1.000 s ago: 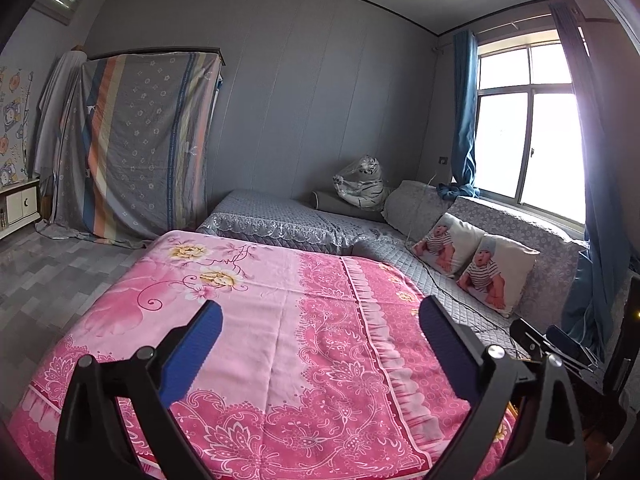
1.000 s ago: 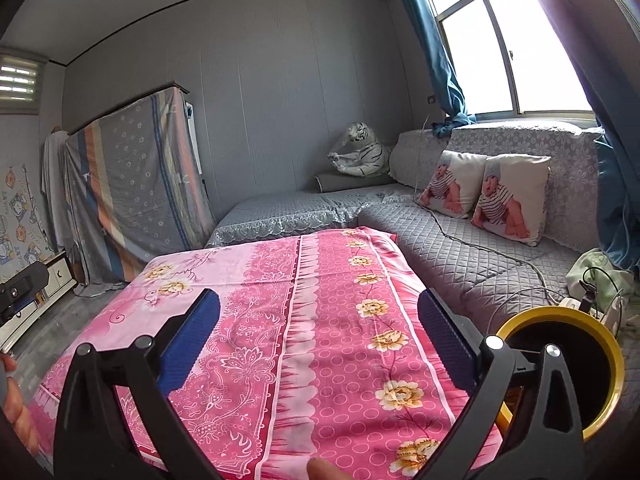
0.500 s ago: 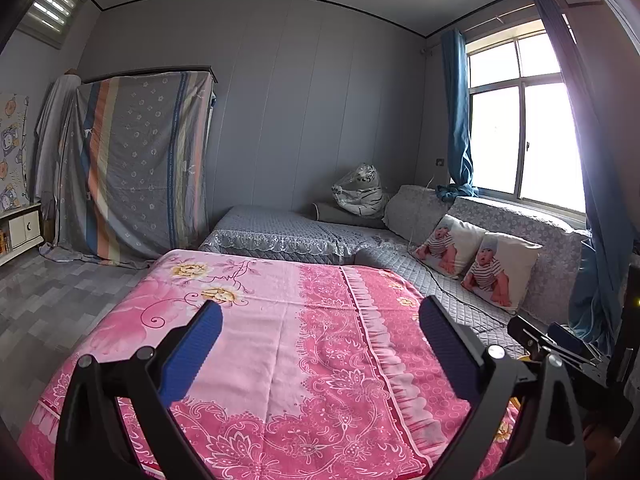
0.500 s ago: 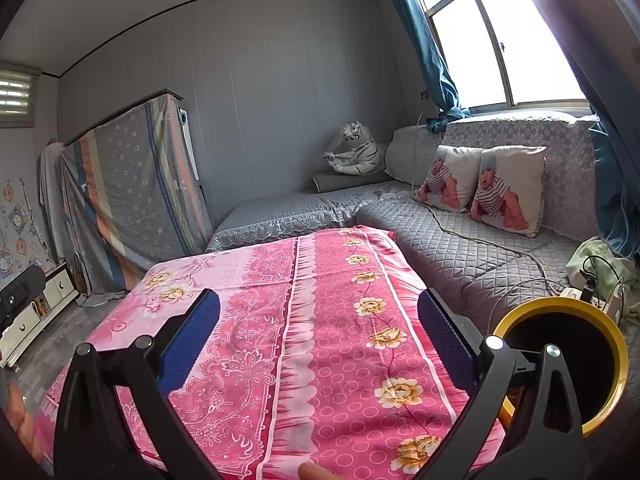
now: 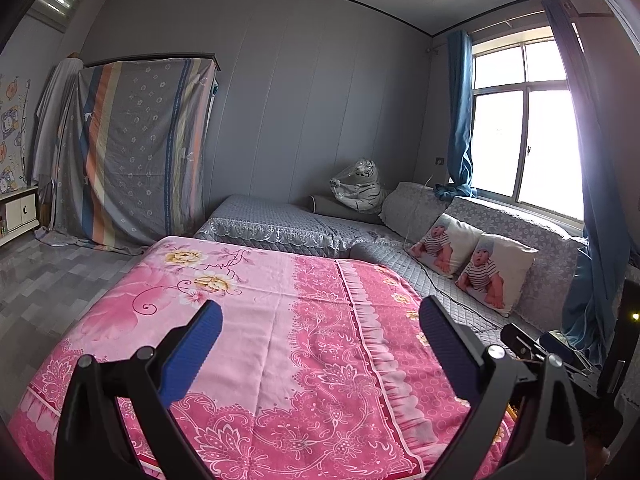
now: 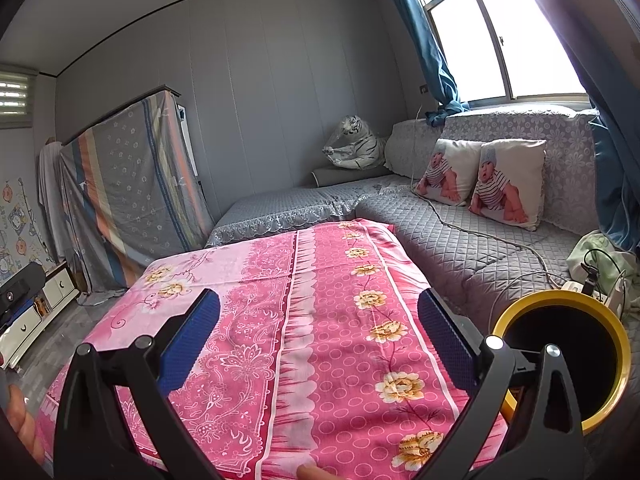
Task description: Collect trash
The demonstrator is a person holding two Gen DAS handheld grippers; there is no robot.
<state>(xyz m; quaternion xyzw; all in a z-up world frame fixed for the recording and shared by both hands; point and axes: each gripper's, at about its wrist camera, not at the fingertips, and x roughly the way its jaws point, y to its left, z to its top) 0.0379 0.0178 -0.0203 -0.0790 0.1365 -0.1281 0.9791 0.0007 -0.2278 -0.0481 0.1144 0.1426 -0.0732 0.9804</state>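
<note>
Left tool [image 5: 320, 334] and right tool [image 6: 319, 322] are hovering wide and empty over the near pink tabletop cloth [image 6: 320, 300]. Yellow-rimmed bin [image 6: 562, 360] is standing just right of it. Sofa [image 6: 472, 220] is lying beyond. No trash showing.

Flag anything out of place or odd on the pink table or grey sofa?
No trash shows on the pink floral tablecloth. One oddity: a white cable trails loose across the grey quilted sofa seat toward a power strip.
</note>
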